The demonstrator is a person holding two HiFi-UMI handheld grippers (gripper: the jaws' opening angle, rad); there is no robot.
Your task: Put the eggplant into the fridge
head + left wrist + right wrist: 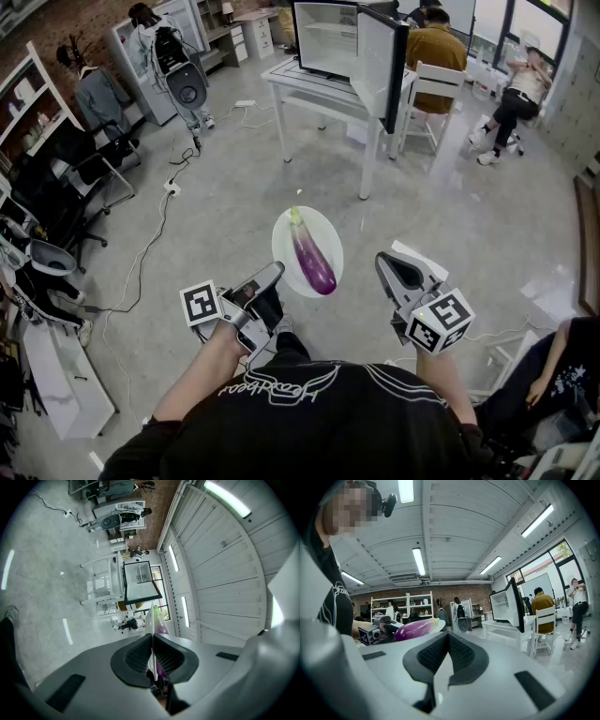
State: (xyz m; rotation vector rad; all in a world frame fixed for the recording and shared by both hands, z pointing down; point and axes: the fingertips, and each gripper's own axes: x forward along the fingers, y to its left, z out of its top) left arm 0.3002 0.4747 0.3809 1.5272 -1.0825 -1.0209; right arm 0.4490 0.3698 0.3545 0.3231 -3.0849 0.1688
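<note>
A purple eggplant [314, 258] with a green stem lies on a white plate [284, 246] held in the air in front of me. My left gripper [270, 278] is shut on the plate's near-left rim; the left gripper view shows the plate [151, 620] edge-on between the pads, with the eggplant [162, 626] behind it. My right gripper [390, 266] hangs to the right of the plate, shut and holding nothing. The fridge [349, 39] stands on a white table [305, 86] ahead, its door [392, 67] swung open. The right gripper view has the eggplant [417, 629] at left and the fridge [505, 604] at right.
Behind the table a person sits on a white chair [439, 86], and another person [516, 98] sits further right. Cables [150, 253] trail over the grey floor at left, near office chairs [66, 187] and shelves. A seated person's legs [548, 380] are close at my lower right.
</note>
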